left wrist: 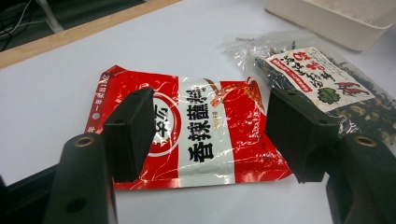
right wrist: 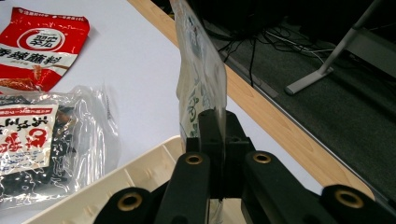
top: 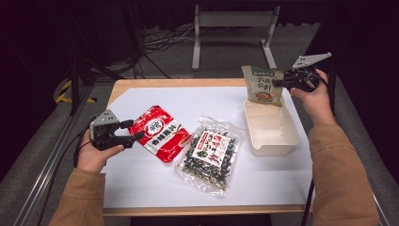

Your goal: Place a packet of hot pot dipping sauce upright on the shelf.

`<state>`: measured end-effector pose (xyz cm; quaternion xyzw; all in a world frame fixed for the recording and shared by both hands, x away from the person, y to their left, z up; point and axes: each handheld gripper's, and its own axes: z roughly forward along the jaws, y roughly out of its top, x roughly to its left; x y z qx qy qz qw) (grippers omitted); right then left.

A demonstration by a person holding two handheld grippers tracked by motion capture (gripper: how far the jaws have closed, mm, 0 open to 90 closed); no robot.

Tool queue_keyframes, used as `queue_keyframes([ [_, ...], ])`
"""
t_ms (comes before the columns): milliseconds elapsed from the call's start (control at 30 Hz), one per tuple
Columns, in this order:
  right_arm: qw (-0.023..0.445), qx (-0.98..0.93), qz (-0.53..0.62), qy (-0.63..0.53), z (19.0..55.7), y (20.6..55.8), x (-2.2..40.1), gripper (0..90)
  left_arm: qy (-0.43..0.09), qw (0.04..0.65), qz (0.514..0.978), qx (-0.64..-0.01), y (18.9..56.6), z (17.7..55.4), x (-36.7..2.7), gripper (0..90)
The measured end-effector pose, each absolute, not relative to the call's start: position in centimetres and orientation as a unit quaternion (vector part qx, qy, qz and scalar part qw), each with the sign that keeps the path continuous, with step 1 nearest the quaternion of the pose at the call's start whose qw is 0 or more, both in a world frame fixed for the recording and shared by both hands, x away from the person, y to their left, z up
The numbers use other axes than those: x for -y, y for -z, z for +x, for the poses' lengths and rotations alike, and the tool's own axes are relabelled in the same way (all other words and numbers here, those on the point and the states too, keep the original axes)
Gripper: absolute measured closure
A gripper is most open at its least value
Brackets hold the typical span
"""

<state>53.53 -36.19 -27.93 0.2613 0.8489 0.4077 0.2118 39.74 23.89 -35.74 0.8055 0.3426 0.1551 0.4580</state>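
My right gripper [top: 278, 83] is shut on the edge of a green snack pouch [top: 262, 84], which hangs upright over the far end of a cream tray [top: 273, 141]. In the right gripper view the pouch [right wrist: 201, 79] stands edge-on, pinched between the two black jaws of that gripper [right wrist: 218, 140]. My left gripper [top: 136, 133] hovers open at the left edge of a red and white sauce packet [top: 159, 132]. From the left gripper view, the red packet [left wrist: 205, 135] lies flat on the table between the spread jaws of the left gripper [left wrist: 210, 135], untouched by them.
A clear bag of dark dried snack [top: 210, 154] with a red and white label lies between the red packet and the tray. A white sheet [top: 141, 183] covers the wooden table [top: 188, 83]. Beyond the far edge stand a metal frame [top: 233, 33] and cables on the floor.
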Motion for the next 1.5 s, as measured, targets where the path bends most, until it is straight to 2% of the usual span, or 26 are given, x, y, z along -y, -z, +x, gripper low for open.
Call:
queue_keyframes([
  [1033, 0.188, -0.856, 0.262, -0.404, 54.6, 30.8, 34.8, 89.7, -0.146, 0.461, 0.806, -0.341, 35.9, 40.1, -23.6, 33.8],
  [1500, 0.192, -0.840, 0.301, -0.409, 54.5, 32.2, 36.4, 88.1, -0.145, 0.458, 0.809, -0.339, 36.1, 40.3, -23.4, 33.8],
])
